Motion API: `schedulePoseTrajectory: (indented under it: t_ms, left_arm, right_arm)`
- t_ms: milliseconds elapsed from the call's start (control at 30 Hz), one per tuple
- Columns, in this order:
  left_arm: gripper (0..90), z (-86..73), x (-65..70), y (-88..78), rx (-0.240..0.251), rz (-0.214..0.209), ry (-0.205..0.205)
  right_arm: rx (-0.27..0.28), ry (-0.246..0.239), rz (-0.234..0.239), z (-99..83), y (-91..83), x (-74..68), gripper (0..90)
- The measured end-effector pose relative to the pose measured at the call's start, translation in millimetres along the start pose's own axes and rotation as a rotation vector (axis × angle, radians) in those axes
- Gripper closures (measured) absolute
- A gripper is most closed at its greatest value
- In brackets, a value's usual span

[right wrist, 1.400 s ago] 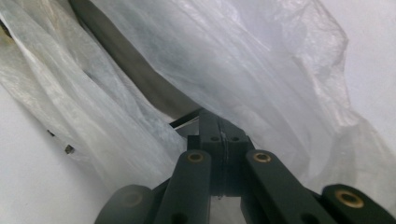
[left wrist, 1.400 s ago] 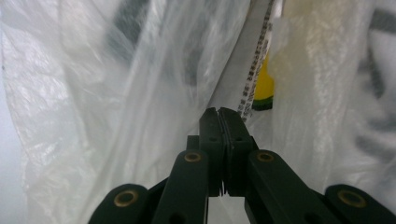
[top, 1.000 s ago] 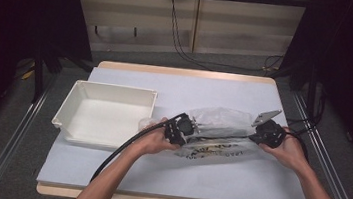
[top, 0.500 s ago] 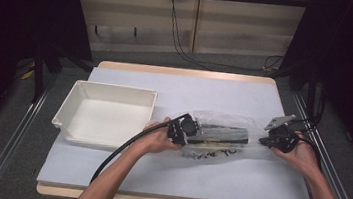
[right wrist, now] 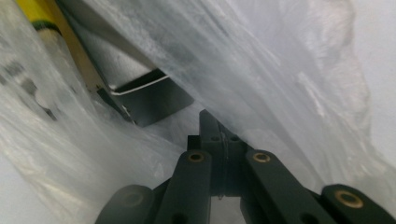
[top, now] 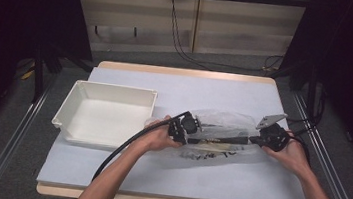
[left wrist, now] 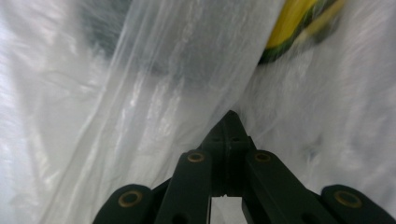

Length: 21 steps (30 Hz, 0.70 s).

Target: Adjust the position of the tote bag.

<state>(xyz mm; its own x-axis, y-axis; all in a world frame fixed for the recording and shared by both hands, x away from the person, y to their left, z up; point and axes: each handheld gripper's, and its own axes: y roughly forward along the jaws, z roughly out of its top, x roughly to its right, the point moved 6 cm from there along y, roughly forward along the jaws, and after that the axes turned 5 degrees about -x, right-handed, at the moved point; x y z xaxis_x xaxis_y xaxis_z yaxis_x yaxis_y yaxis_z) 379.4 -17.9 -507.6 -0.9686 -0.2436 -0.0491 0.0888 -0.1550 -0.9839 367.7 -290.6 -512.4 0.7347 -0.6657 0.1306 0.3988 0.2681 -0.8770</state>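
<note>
From above, the left gripper (top: 187,129) and right gripper (top: 266,138) are pulling at opposite ends of one clear plastic bag (top: 220,137), which is lying on the table (top: 205,90) just right of one white tray (top: 105,114). Close up, each pair of jaws is pinching the film together (a yellow object (left wrist: 292,21) is showing through it, plus a dark flat piece (right wrist: 149,98)).

Two bare forearms, no sleeves. Each hand carries a black gripper with brass-ringed pivots; left gripper (top: 186,128) trails a thick black cable, right gripper (top: 266,138) bears a grey triangular plate.
</note>
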Motion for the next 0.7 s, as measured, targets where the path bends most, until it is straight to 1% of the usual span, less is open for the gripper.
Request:
schedulePoseTrajectory:
  t_ms: [33,67,100,167,200,267,300,367,433,467,533,567,600,633,667,700]
  left_arm:
    - [90.0,-0.8,0.4,0.0,0.002,-0.003,-0.013]
    - [90.0,-1.6,1.1,0.3,0.005,-0.004,-0.023]
    - [90.0,-2.8,0.7,-0.4,-0.007,-0.001,-0.009]
    - [90.0,-4.3,1.0,-0.9,-0.021,-0.002,-0.012]
    - [90.0,-4.6,1.5,-0.5,-0.019,0.003,-0.015]
    - [90.0,-5.0,1.3,-0.5,-0.021,0.004,-0.014]
    - [90.0,-5.0,1.2,-0.4,-0.020,0.005,-0.018]
    - [90.0,-5.5,2.2,-0.5,-0.030,0.013,-0.012]
    - [90.0,-6.6,2.5,-0.8,-0.042,0.024,-0.007]
    - [90.0,-7.9,2.2,-1.2,-0.055,0.026,0.000]
    - [90.0,-10.0,2.2,-1.0,-0.054,0.022,-0.023]
    - [90.0,-12.0,0.8,-2.1,-0.065,0.014,-0.013]
    - [90.0,-13.3,-0.6,-2.4,-0.064,0.017,-0.010]
    - [90.0,-13.7,-0.2,-2.4,-0.064,0.022,-0.017]
    - [90.0,-13.0,1.4,-2.2,-0.076,0.044,-0.005]
    - [90.0,-12.5,2.8,-1.8,-0.077,0.053,-0.003]
  right_arm:
    - [-0.006,0.004,0.000,-1.9,3.0,0.2,90.0]
    - [0.005,0.013,0.006,-4.1,3.7,1.4,90.0]
    - [0.006,0.031,0.007,-6.8,2.5,3.0,90.0]
    - [0.014,0.042,-0.007,-12.4,0.8,7.3,90.0]
    - [0.004,0.055,-0.008,-15.6,-1.0,7.6,90.0]
    - [0.002,0.051,-0.020,-19.7,-2.7,10.2,90.0]
    - [-0.010,0.053,-0.027,-21.4,-4.0,10.6,90.0]
    - [-0.020,0.050,-0.040,-22.4,-4.8,10.6,90.0]
    - [-0.016,0.051,-0.038,-23.1,-4.8,11.0,90.0]
    - [-0.014,0.054,-0.040,-23.2,-4.8,11.0,90.0]
    - [-0.012,0.048,-0.045,-24.0,-5.0,12.1,90.0]
    - [-0.010,0.059,-0.050,-24.7,-5.3,12.6,90.0]
    - [-0.013,0.062,-0.048,-25.8,-5.8,12.9,90.0]
    - [-0.014,0.078,-0.056,-26.9,-6.2,12.5,90.0]
    - [-0.012,0.069,-0.052,-27.5,-6.4,13.0,90.0]
    - [-0.013,0.073,-0.052,-27.8,-6.7,12.9,90.0]
